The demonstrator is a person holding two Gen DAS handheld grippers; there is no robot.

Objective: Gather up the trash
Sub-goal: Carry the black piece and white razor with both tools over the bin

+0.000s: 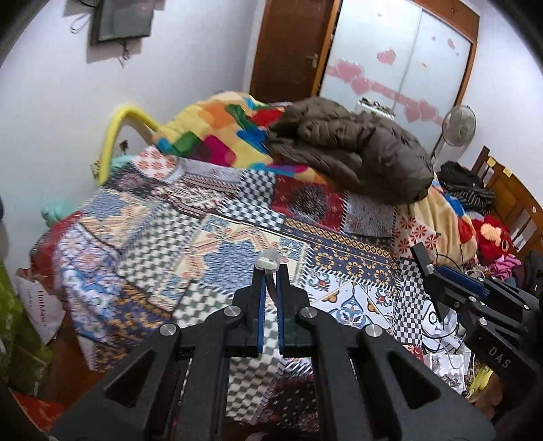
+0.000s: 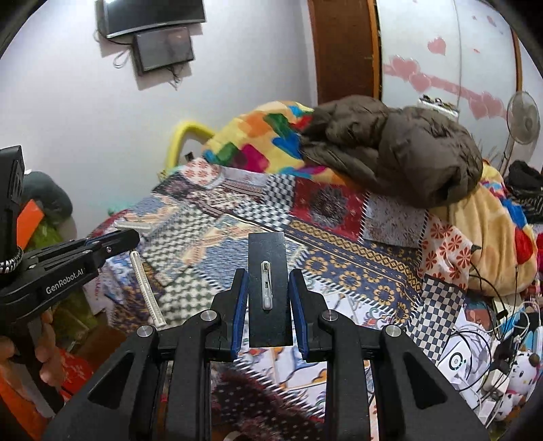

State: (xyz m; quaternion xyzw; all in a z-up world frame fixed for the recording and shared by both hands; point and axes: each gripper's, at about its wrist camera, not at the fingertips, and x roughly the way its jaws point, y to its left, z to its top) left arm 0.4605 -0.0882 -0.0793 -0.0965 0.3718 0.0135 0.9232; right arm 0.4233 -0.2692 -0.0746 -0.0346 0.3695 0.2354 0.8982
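The bed cover point(image 1: 210, 217) is looking like soft printed cloth. The brown jacket point(image 1: 359, 149) is looking puffy and a bit shiny. The door point(image 1: 288, 47) is showing smooth brown wood. The black card point(image 2: 269, 288) is looking flat and matt (its little white stick point(image 2: 266, 288) seems plastic).

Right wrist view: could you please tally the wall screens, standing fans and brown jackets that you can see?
Wall screens: 2
Standing fan: 1
Brown jacket: 1
Total: 4
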